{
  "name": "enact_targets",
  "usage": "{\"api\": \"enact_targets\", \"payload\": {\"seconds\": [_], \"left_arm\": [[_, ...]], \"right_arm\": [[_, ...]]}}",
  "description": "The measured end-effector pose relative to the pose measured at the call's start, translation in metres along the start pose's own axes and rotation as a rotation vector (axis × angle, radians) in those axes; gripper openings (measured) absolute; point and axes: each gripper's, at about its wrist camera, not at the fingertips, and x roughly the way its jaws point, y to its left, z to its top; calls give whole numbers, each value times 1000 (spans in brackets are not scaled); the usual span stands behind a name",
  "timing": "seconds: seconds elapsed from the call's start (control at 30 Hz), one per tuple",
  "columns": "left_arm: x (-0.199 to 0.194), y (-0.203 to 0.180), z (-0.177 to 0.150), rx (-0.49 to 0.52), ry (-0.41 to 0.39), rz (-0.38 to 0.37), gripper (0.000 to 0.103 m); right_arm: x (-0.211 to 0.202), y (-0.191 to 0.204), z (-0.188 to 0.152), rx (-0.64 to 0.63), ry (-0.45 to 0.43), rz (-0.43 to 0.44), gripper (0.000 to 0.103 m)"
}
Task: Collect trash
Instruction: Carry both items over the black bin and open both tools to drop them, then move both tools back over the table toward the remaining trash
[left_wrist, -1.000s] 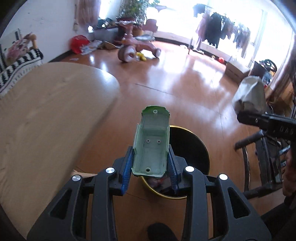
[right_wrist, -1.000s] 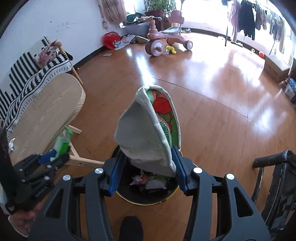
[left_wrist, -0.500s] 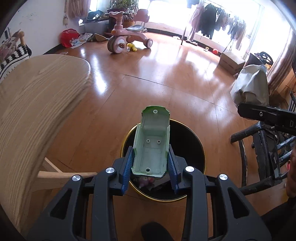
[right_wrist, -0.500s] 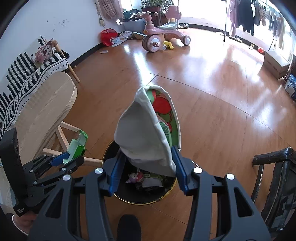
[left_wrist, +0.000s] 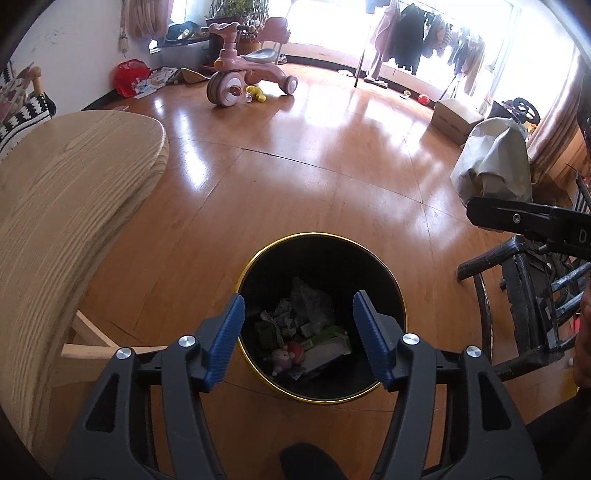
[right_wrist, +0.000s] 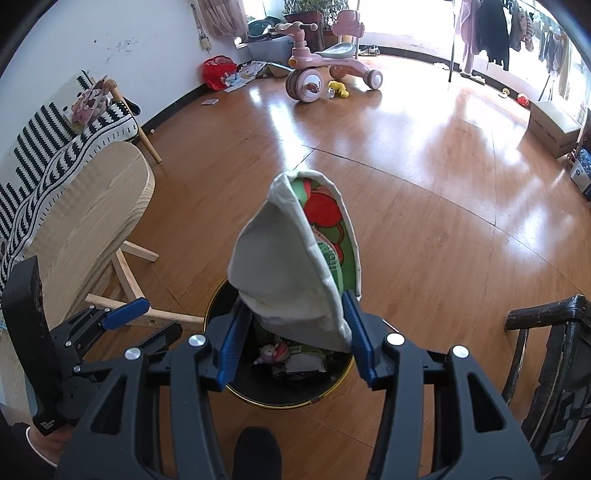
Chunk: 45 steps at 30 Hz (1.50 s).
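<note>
A black trash bin with a gold rim (left_wrist: 400, 302) stands on the wood floor and holds crumpled trash (left_wrist: 306, 332). My left gripper (left_wrist: 299, 341) is open and empty right above the bin's near side. My right gripper (right_wrist: 293, 341) is shut on a folded paper bag with a red and green print (right_wrist: 291, 266), held upright over the bin (right_wrist: 280, 400). The bag also shows at the right of the left wrist view (left_wrist: 495, 162). The left gripper shows at the lower left of the right wrist view (right_wrist: 122, 321).
A light wooden table (left_wrist: 55, 206) stands left of the bin. A dark wooden chair (left_wrist: 532, 295) stands to the right. A pink tricycle (left_wrist: 247, 74), a cardboard box (left_wrist: 456, 118) and a clothes rack are far back across the floor.
My left gripper has opened and the green plastic piece it held is gone from its jaws. Both grippers have moved further over the bin. The right gripper still holds the bag.
</note>
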Motion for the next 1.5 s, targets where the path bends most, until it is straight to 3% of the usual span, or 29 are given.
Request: {"api": "enact_targets", "payload": {"seconds": [0.1, 0.2, 0.43, 0.63, 0.8, 1.03, 1.23, 1.37, 1.5], "left_arm": [[-6, 4, 1, -7, -11, 7, 63], [-13, 10, 1, -15, -20, 15, 64], [-29, 23, 2, -28, -39, 41, 65], [-62, 43, 0, -28, -91, 88, 78], [-112, 89, -8, -81, -151, 174, 88], [-196, 204, -47, -280, -199, 388, 92], [-270, 330, -125, -535, -170, 671, 92], [-303, 396, -172, -735, -166, 742, 92], [-309, 431, -196, -806, -165, 734, 92]], "right_arm": [[2, 5, 2, -9, 9, 8, 53], [1, 9, 5, -15, -1, 8, 68], [-1, 24, 8, -30, -4, 14, 69], [-6, 53, 15, -66, -31, 36, 79], [-8, 103, 20, -127, -57, 76, 85], [7, 223, 15, -265, -37, 202, 86], [17, 355, -2, -415, -2, 327, 86], [17, 440, -24, -525, 4, 396, 86], [27, 514, -47, -613, 18, 425, 86]]}}
